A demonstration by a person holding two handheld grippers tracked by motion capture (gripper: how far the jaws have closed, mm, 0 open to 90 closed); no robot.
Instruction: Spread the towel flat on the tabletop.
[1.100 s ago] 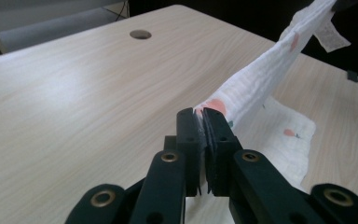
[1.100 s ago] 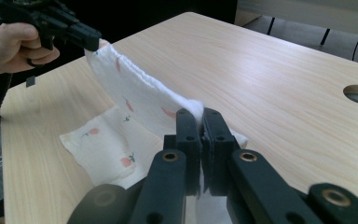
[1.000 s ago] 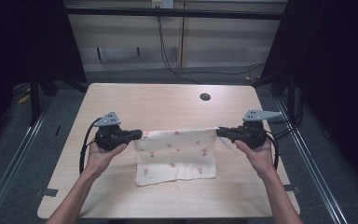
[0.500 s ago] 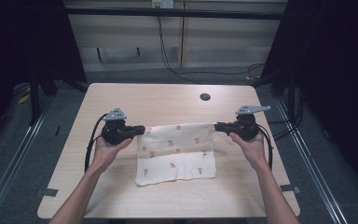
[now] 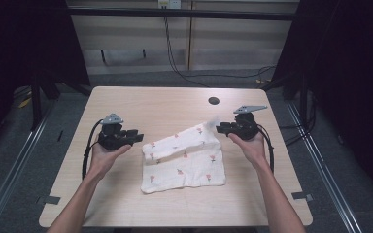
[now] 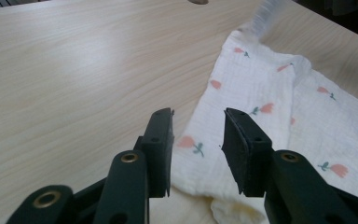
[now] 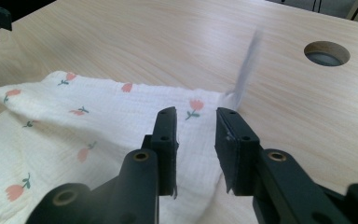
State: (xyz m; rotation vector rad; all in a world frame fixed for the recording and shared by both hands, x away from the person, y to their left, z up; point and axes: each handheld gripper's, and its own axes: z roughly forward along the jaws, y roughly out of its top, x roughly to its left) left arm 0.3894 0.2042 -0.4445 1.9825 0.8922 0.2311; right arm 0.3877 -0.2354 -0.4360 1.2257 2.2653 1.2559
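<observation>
**A:** On the table [image 5: 126, 104], mid-surface: the cloth [image 5: 184, 167] lies half folded, its upper flap doubled over toward me and skewed, and its far right corner is blurred in the air. What are your tools doing?

**B:** My left gripper [image 5: 137, 137] and my right gripper [image 5: 220, 128] have both just been opening. Jaws partly apart, nothing pinched. In both gripper views the cloth [image 6: 279, 107] lies beyond the pads, not between them.

**A:** Biggest risk?

**B:** I think the fold settles crooked. I let go with the right corner still airborne, so it lands wherever it drops.

**A:** Next?

**B:** The flap's left edge sits just beside my left gripper. If I pull back low, a jaw could snag it and drag the layer open.

**A:** Smallest?

**B:** The hole [image 5: 213, 101] in the table is well clear of the cloth. Not worried.
</observation>
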